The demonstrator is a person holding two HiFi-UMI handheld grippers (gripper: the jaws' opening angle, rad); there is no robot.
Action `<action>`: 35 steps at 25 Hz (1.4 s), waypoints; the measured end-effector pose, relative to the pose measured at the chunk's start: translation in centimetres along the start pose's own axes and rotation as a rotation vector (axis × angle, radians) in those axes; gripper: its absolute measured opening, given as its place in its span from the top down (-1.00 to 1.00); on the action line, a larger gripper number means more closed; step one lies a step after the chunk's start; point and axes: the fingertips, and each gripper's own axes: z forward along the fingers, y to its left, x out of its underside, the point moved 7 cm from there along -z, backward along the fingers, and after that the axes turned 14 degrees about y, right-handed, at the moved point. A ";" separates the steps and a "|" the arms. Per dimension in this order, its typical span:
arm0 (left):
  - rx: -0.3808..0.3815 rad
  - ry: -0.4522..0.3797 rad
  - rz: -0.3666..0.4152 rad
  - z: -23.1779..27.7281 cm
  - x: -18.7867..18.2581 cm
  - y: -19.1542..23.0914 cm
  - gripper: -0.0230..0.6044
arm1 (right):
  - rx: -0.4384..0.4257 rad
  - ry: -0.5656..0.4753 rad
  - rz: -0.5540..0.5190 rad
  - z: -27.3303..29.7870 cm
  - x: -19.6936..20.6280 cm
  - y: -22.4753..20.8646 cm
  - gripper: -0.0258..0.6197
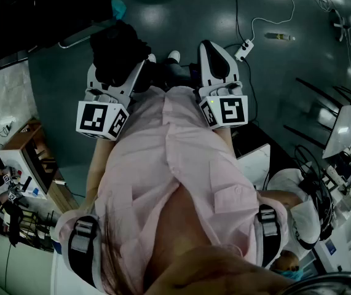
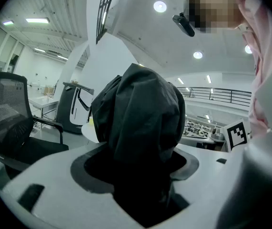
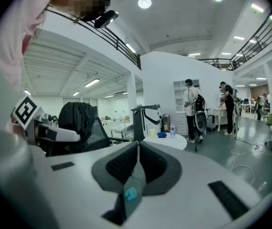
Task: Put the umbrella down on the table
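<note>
The umbrella (image 2: 140, 113), apparently folded though its dark cloth hides the shape, stands between the jaws of your left tool (image 2: 138, 173). They clamp its lower end, and the bundle rises toward twelve o'clock, over the floor (image 1: 181, 17). At three o'clock, your right tool (image 3: 136, 147) is closed and empty.
</note>
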 end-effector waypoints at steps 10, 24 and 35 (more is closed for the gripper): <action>0.002 -0.003 -0.021 -0.6 0.0 1.3 -0.07 | -0.015 -0.013 -0.009 0.4 -0.2 1.2 0.80; -0.074 -0.048 -0.059 2.7 -3.9 3.5 -0.07 | -0.038 -0.021 0.048 3.4 -1.5 -3.5 0.80; -0.177 -0.103 -0.125 10.9 -7.9 3.7 -0.07 | -0.118 -0.026 -0.009 9.3 -5.3 -12.2 0.80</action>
